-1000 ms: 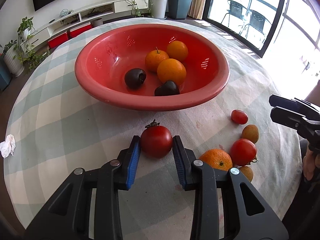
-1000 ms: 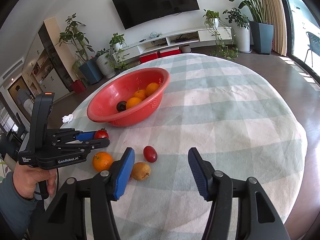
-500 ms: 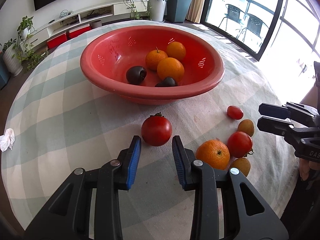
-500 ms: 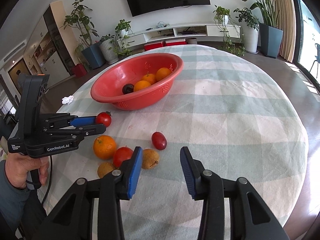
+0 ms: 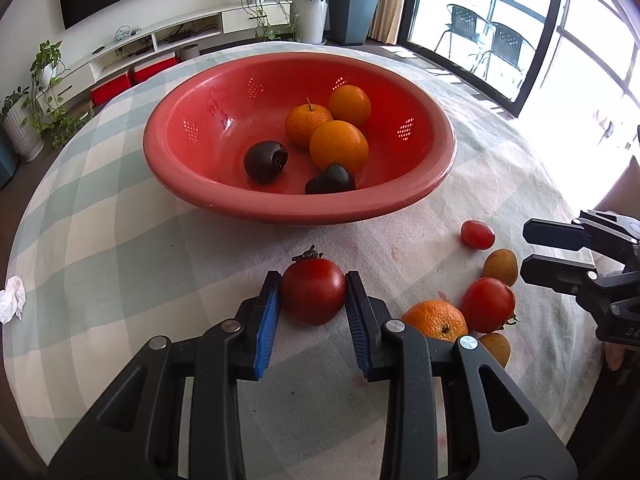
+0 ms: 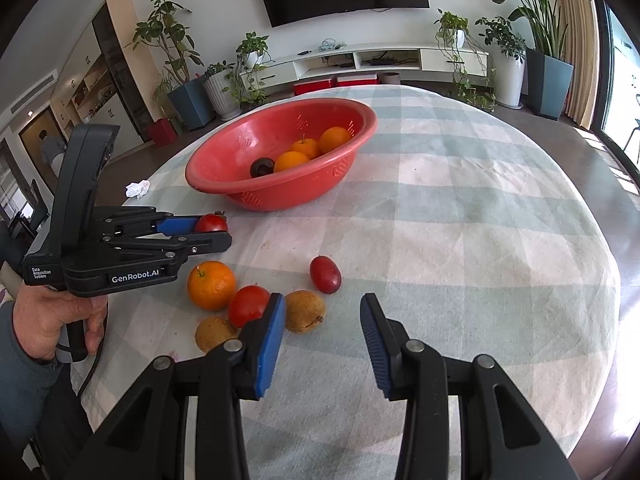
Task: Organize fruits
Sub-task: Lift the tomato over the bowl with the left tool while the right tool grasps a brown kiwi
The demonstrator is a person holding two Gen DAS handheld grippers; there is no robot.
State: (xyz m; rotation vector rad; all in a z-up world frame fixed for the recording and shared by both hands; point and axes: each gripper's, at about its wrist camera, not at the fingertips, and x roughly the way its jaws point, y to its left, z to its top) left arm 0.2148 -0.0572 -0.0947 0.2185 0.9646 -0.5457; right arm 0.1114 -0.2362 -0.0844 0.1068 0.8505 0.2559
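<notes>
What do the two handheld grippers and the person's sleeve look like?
Both the left gripper and the right gripper are black plastic with silver pivot screws and ribbed blue pads. The left one carries white GenRobot.AI lettering. The sleeve is grey-blue.

The round checked-cloth desk (image 6: 480, 208) carries a red bowl (image 6: 224, 168) far left, loose fruit (image 6: 212, 285) near left, and a crumpled tissue (image 6: 137, 189).

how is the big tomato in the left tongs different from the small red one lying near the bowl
The big tomato is round and keeps its dark stem cap; the small red one is oval with no cap showing. The big tomato is clamped between the left tongs' blue pads; the small one lies free on the tablecloth, touched by nothing. The big one is clearly larger. Both are glossy red and outside the red bowl.
</notes>
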